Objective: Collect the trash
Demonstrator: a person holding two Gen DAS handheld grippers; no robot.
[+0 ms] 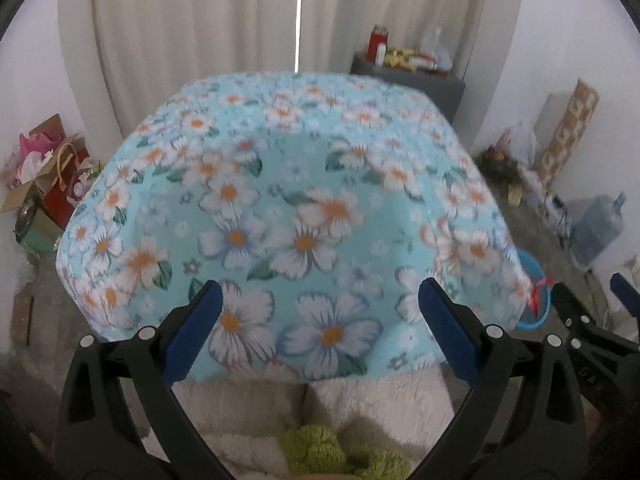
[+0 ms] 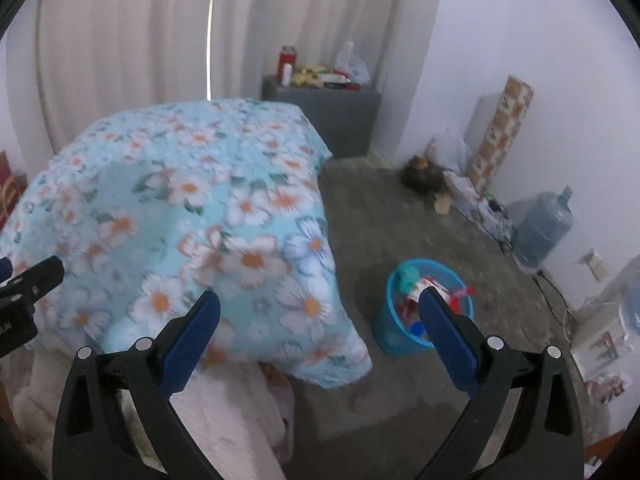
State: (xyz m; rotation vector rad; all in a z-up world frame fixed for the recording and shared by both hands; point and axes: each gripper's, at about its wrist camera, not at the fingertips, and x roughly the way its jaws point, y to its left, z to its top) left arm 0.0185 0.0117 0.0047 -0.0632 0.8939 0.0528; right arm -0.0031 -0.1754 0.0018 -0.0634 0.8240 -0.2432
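A blue trash bucket (image 2: 424,312) stands on the grey floor to the right of the bed, filled with red, teal and white wrappers. Its rim also shows in the left wrist view (image 1: 536,304) behind the bed's corner. My left gripper (image 1: 320,320) is open and empty, held over the blue flowered bedspread (image 1: 280,208). My right gripper (image 2: 320,328) is open and empty, held above the bedspread's right corner (image 2: 208,224), with its right finger in front of the bucket. The right gripper also shows at the right edge of the left wrist view (image 1: 592,304).
A cream fluffy blanket (image 1: 248,408) and a green knitted thing (image 1: 344,452) lie at the bed's near end. A grey cabinet (image 2: 332,116) with bottles stands at the back. A water jug (image 2: 544,232), a patterned roll (image 2: 500,136) and clutter line the right wall. Gift bags (image 1: 48,176) sit at left.
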